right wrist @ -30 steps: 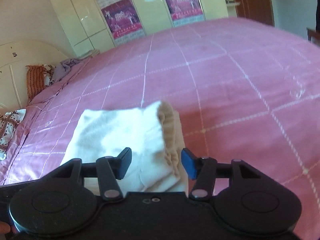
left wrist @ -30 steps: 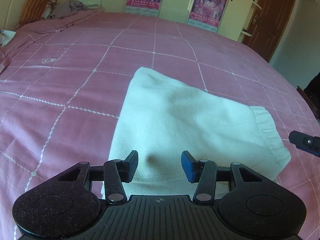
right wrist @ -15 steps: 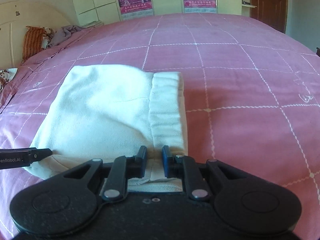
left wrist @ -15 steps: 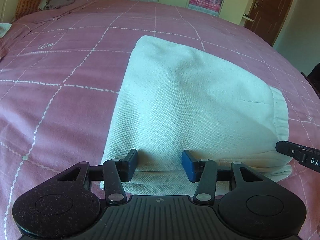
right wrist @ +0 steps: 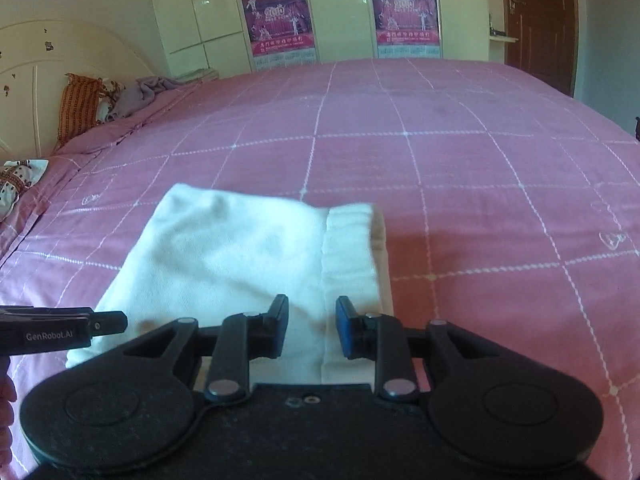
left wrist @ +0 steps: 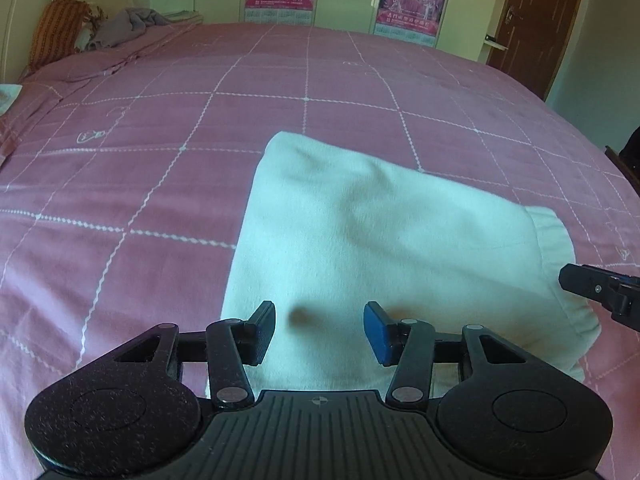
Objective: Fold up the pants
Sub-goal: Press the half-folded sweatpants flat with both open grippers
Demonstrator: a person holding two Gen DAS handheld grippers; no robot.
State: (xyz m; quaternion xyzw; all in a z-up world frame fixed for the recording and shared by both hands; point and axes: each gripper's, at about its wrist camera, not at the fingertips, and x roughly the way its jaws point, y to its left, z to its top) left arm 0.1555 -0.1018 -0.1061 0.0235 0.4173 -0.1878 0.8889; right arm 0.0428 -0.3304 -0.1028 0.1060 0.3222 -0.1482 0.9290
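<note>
One pair of white pants (left wrist: 380, 264) lies folded into a compact rectangle on the pink checked bedspread (left wrist: 160, 140), its ribbed waistband (right wrist: 348, 264) on the right edge. There are two grippers. The left gripper (left wrist: 319, 330) hovers over the near edge of the pants with its jaws spread wide, gripping nothing. The right gripper (right wrist: 311, 326) sits above the waistband seam, jaws parted, also holding nothing. Half a second ago the right jaws were nearly closed at the waistband; they are now wider, and both grippers have lifted back from the cloth. Two posters (right wrist: 280, 20) hang on the wardrobe doors, and one orange pillow (right wrist: 78, 108) leans by the headboard.
</note>
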